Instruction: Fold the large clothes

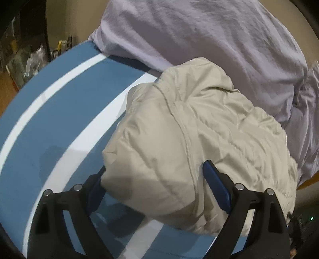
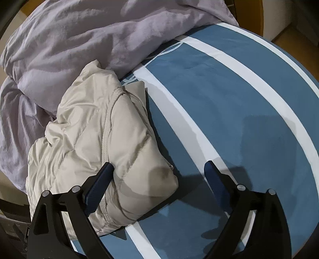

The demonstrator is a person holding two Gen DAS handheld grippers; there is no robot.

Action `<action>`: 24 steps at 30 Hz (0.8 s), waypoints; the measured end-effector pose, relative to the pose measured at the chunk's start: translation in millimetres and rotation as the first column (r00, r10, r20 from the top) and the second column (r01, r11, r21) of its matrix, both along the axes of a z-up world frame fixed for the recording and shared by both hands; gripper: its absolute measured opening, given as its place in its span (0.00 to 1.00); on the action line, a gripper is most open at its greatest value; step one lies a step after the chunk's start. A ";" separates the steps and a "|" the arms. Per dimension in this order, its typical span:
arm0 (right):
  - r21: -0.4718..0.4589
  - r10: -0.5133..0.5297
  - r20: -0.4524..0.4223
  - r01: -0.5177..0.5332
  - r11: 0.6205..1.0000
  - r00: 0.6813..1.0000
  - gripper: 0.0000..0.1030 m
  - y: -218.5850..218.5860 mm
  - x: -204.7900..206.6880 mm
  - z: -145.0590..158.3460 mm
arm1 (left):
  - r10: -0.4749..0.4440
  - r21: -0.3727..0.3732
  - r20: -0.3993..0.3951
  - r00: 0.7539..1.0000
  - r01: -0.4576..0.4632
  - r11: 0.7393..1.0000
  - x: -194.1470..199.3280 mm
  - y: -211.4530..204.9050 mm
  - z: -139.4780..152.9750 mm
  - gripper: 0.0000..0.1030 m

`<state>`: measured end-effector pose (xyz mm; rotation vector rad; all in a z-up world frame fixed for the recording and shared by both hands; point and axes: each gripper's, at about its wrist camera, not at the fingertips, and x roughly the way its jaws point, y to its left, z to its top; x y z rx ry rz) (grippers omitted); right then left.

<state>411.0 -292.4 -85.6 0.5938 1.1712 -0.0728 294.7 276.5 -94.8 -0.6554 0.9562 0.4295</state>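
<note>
A beige quilted puffer jacket lies bunched in a thick folded bundle on a blue bed sheet with white stripes. My left gripper is open, its jaws spread wide over the bundle's near edge without gripping it. In the right wrist view the jacket lies at the left. My right gripper is open above the bundle's right corner and the sheet, with its left finger over the jacket.
A crumpled lilac duvet is heaped behind and beside the jacket; it also shows in the right wrist view. Clutter sits on the floor past the bed's left edge. A wooden bed frame shows at the far right.
</note>
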 end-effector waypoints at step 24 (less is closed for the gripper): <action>0.111 0.092 0.099 -0.103 0.989 0.991 0.25 15.7 -28.2 27.9 | 0.012 0.010 0.114 0.993 -0.013 1.000 -31.5 1.8 36.0 0.34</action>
